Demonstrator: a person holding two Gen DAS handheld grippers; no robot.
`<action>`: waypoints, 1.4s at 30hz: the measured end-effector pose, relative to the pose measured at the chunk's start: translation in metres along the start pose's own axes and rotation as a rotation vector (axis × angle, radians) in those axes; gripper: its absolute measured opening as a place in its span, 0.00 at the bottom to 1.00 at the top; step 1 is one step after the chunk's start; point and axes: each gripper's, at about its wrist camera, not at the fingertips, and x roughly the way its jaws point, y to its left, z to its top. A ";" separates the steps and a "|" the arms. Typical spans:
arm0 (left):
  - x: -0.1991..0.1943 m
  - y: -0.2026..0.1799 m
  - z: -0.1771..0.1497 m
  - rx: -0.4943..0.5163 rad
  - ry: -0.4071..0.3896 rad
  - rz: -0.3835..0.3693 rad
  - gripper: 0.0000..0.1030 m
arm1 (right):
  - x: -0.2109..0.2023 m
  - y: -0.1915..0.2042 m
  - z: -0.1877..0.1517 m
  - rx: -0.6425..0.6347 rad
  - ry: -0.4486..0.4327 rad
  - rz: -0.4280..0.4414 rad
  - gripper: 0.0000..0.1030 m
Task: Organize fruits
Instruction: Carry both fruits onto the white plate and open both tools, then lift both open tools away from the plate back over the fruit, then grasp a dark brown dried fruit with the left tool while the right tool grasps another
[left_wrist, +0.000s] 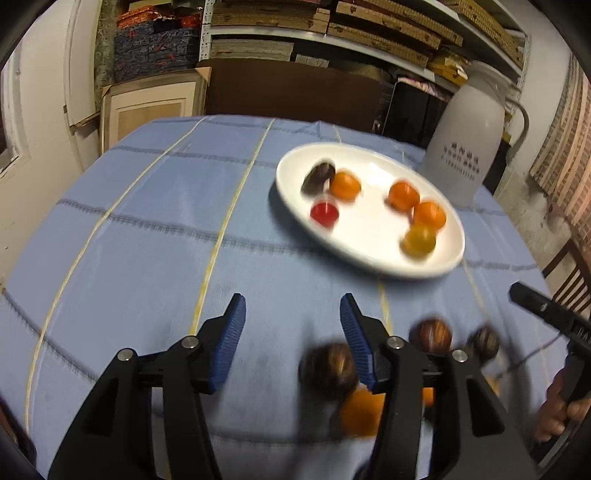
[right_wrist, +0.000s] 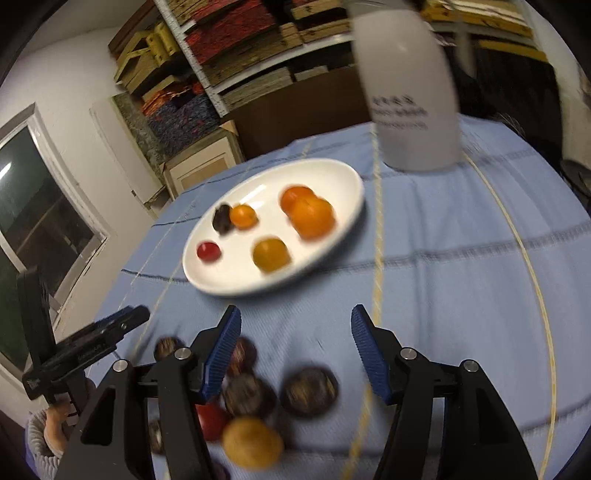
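Blurrily, both the left gripper (left_wrist: 291, 317) and the right gripper (right_wrist: 295, 328) gape wide and hold nothing, some fruits sit on the white plate (right_wrist: 332, 177), and dark fruits (right_wrist: 309, 392) hide partly behind fingers.

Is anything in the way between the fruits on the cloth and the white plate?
No, nothing visible blocks it. Only bare blue tablecloth lies between the loose fruits and the white plate. The white jug stands behind the plate, off that path.
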 end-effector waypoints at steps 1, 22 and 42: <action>-0.002 0.000 -0.008 0.005 0.008 0.006 0.51 | -0.004 -0.007 -0.008 0.020 0.002 -0.005 0.62; 0.009 0.011 -0.018 0.015 0.056 0.066 0.71 | -0.018 -0.015 -0.030 0.048 -0.005 -0.033 0.73; 0.012 0.005 -0.035 0.079 0.082 0.092 0.49 | -0.018 -0.008 -0.033 0.005 -0.004 -0.057 0.73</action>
